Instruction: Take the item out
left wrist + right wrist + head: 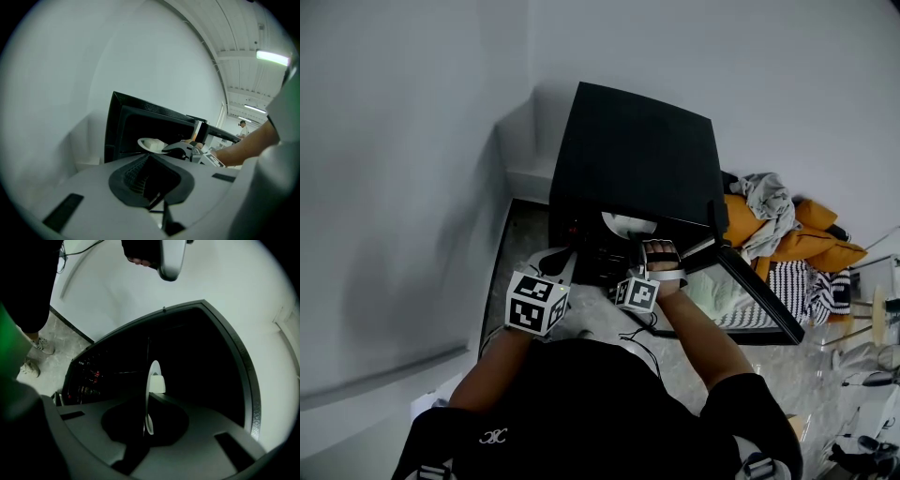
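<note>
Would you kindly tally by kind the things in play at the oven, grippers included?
Black oven: 1
White plate: 1
White block on the plate: 1
Grippers: 2, left gripper and right gripper
Total: 5

White walls point(412, 141), speckled grey floor point(65, 331), ceiling strip light point(272, 57) overhead.

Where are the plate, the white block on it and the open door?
plate point(153, 367): right gripper view, upper rim.
white block point(158, 384): right gripper view, its middle.
open door point(764, 300): head view, dark frame.
</note>
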`<state>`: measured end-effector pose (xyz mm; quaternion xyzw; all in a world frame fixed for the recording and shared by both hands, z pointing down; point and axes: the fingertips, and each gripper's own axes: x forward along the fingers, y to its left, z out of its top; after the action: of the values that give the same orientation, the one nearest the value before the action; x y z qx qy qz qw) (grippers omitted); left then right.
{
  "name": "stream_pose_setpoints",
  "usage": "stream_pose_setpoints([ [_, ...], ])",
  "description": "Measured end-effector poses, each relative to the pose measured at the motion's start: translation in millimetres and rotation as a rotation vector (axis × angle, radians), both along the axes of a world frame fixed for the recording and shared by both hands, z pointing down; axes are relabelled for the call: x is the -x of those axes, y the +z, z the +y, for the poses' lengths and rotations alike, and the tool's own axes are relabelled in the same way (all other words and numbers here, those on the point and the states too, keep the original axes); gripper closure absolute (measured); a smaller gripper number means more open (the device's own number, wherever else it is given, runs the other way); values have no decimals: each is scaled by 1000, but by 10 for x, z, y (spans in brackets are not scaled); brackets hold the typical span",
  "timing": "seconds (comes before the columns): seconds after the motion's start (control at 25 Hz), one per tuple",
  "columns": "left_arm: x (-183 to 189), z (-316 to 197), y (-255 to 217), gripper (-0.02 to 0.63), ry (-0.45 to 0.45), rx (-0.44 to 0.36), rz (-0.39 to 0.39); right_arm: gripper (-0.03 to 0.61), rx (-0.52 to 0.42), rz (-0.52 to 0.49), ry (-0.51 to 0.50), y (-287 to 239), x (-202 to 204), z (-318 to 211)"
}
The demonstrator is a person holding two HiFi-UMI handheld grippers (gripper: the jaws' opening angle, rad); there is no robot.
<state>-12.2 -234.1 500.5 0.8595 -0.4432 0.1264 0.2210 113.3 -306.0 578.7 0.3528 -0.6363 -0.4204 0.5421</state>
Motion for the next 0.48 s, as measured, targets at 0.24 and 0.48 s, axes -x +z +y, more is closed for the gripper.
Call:
stream_pose_setpoints([
  [0.24,-62,-1,15,614,20,-1,-1,558,-63,43,-78,-59,13,83],
  [0.48,-97,-2,5,614,33,-3,-3,558,-100,49,-102,-140,39,145],
])
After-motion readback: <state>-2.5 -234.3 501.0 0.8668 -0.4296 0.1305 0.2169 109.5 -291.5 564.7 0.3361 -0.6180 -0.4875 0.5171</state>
